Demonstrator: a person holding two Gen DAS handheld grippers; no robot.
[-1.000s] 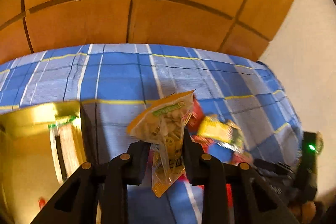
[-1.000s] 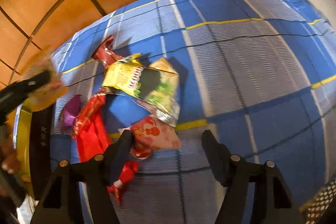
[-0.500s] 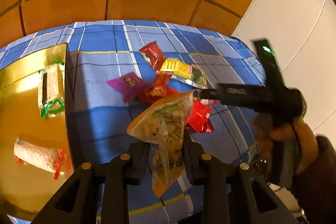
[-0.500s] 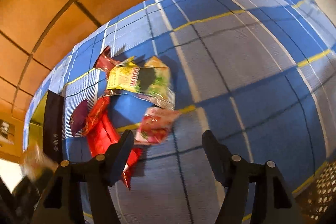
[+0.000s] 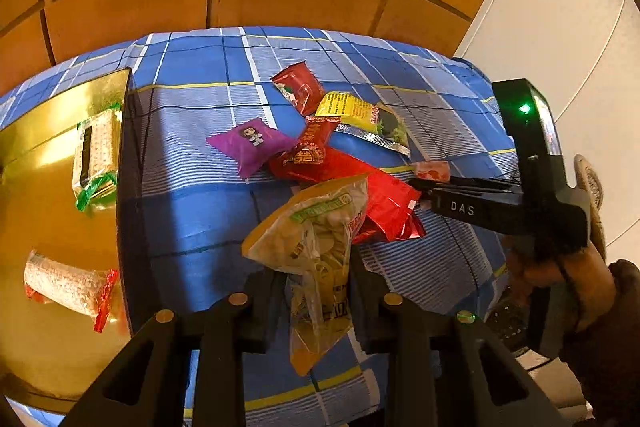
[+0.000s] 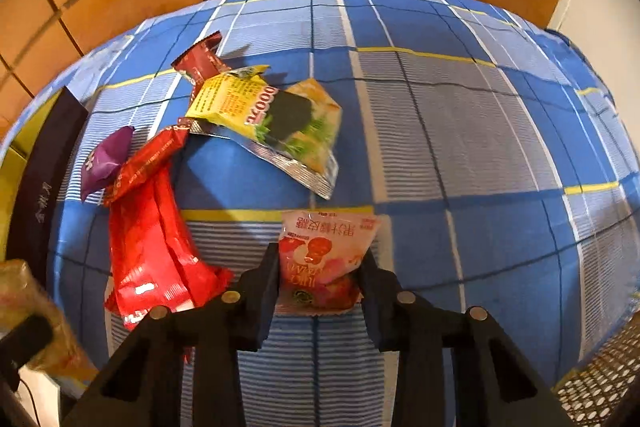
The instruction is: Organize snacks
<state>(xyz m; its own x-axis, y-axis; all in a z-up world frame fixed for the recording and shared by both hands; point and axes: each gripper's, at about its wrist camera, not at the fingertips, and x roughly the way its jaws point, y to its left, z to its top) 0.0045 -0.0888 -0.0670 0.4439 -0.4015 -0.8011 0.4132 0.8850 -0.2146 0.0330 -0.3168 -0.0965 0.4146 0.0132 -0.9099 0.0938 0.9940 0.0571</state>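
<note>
A blue checked cloth (image 6: 460,131) covers the desk, with a gold tray (image 5: 36,203) at the left of the left wrist view holding two wrapped snacks. Loose packets lie mid-cloth: a red bag (image 6: 152,239), a yellow-green bag (image 6: 272,119), a purple packet (image 5: 250,143). The left tool (image 5: 316,291) pinches a clear-yellow snack bag (image 5: 316,239). The right tool (image 6: 320,267), jaws just closing, clamps a pink packet (image 6: 324,251) at lower centre

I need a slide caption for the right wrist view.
Right tool closed on pink-red snack packet above blue checked tablecloth.
</note>
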